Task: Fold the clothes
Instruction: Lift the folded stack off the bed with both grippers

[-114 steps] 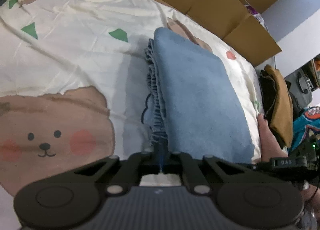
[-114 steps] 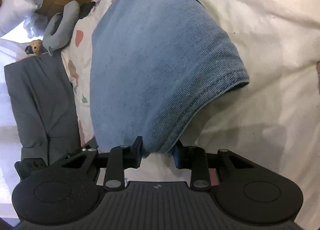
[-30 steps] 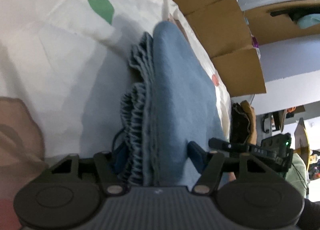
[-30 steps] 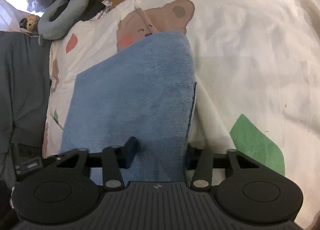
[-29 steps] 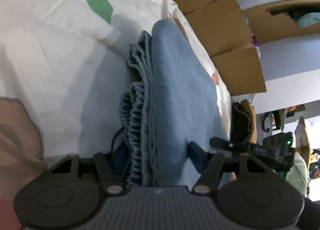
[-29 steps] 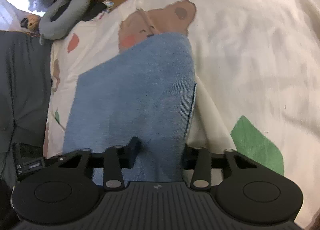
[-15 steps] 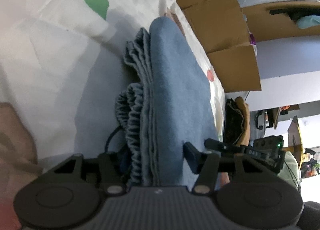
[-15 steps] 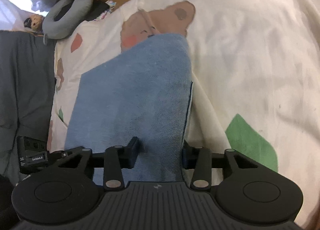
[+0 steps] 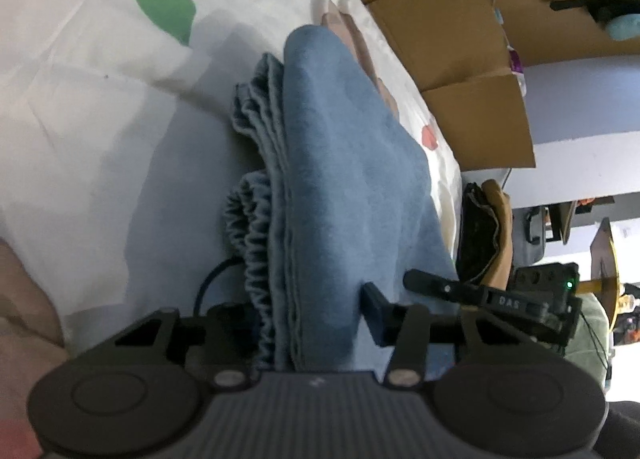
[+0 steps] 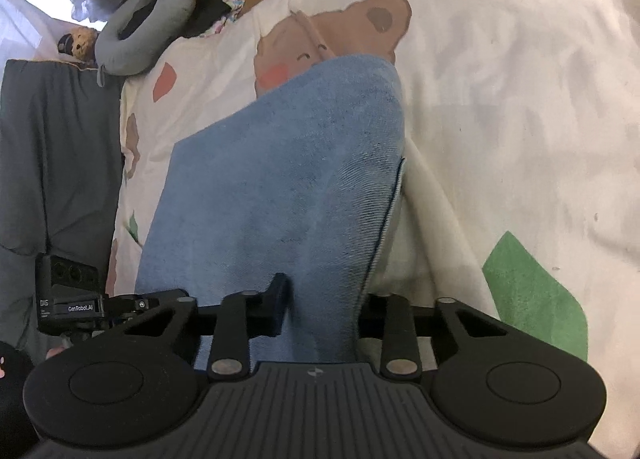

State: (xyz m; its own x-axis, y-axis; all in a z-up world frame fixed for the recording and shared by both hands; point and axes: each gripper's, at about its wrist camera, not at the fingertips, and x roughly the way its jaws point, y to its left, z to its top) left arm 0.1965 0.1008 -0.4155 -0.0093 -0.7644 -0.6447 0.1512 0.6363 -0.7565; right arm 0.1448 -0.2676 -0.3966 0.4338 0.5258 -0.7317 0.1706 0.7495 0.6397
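A folded blue garment (image 9: 352, 179) with a ruffled elastic waistband lies on the bear-print bedsheet (image 9: 100, 99). My left gripper (image 9: 306, 311) straddles its near edge. The jaws are closing, and the stacked layers fill the gap and dent under the right pad. In the right wrist view the same blue garment (image 10: 288, 179) runs away from my right gripper (image 10: 324, 303). Its jaws are also closing, and the pads squeeze the near edge of the fold. Each view shows the other gripper's body at its side.
Cardboard boxes (image 9: 460, 39) line the far side of the bed. A brown and dark clothes pile (image 9: 488, 227) sits past the garment. A grey neck pillow (image 10: 148, 31), a small plush bear (image 10: 78, 41) and a dark grey cloth (image 10: 60, 159) lie at the left.
Both pairs of jaws have narrowed onto the garment's edges over the last second. Since the oldest frames, both grippers have let go and taken new holds around the thick folded stack.
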